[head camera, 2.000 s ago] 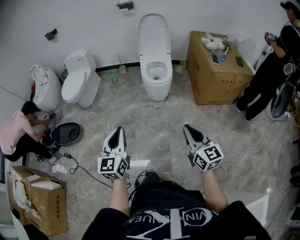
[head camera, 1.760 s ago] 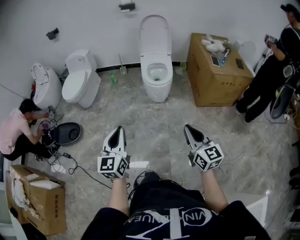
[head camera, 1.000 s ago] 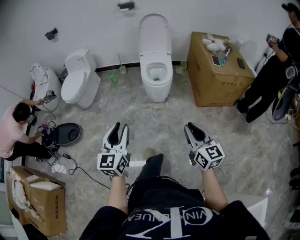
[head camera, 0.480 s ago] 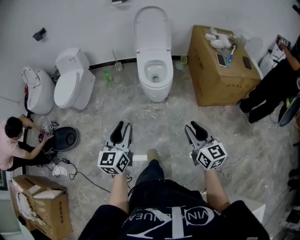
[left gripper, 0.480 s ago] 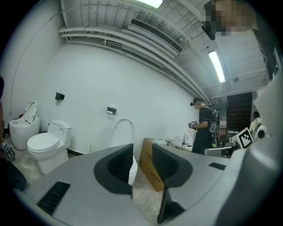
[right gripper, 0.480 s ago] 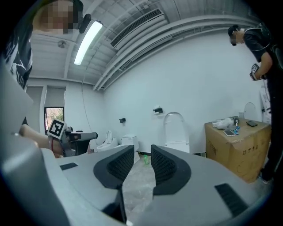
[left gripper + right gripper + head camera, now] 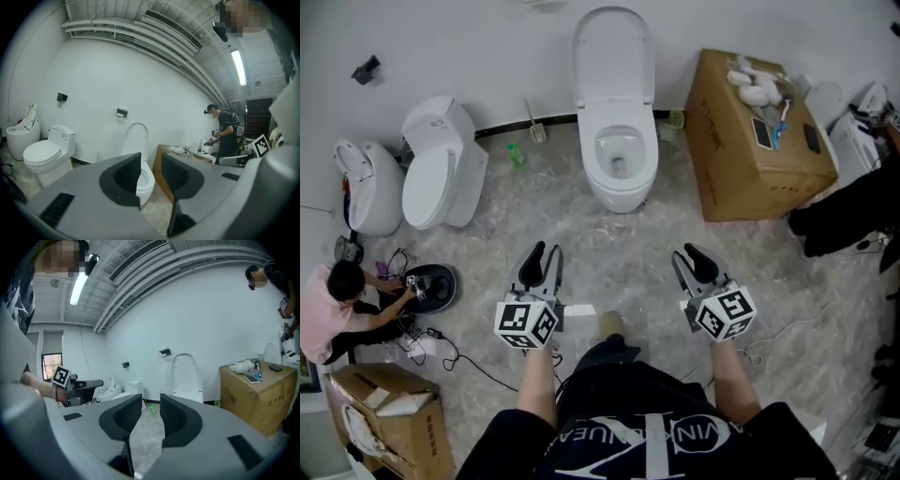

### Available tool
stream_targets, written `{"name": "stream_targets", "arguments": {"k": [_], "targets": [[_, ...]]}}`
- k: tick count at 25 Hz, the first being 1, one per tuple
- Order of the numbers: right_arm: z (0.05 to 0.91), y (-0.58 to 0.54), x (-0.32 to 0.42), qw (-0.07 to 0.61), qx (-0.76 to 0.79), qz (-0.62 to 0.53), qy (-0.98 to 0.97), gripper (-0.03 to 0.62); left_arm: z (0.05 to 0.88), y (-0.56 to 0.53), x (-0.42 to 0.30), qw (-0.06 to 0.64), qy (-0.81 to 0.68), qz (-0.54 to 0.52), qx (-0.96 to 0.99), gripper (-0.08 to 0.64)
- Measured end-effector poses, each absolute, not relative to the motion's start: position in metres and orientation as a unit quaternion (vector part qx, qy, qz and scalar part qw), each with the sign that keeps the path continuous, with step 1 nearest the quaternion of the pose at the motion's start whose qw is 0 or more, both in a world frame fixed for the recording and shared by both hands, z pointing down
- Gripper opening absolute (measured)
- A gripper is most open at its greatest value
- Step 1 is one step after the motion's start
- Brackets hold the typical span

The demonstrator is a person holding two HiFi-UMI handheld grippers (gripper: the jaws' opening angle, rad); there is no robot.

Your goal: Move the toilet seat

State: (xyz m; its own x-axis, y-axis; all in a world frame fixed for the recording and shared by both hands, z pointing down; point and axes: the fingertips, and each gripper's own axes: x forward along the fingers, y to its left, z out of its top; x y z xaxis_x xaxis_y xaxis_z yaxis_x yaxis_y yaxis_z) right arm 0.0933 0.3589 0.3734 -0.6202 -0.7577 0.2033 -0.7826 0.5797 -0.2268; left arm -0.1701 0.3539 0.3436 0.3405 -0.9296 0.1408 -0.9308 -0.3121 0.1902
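We are approaching the middle toilet; nothing is gripped yet

Its toilet seat stands raised against the wall, well ahead across the floor; next, we judge, we must close that gap and set jaws about the seat's edge; the left hand-held gripper and right hand-held gripper hold their jaws apart on nothing, the right's having just been opening; only the gripper views show the ceiling duct; only the head view shows the crouching person.
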Motion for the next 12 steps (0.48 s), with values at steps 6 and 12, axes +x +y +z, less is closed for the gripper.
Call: {"name": "stream_targets", "arguments": {"k": [6,12], "targets": [[0.377,0.31,0.08,0.042,0.44,0.154,-0.884,0.127,0.346,0.299,-0.184,0.118,-0.567,0.004,0.815,0.124],[0.385,0.285,0.075,0.038,0.439,0.168,-0.882,0.127,0.361,0.269,-0.179,0.129,-0.555,0.006,0.822,0.124]]}}
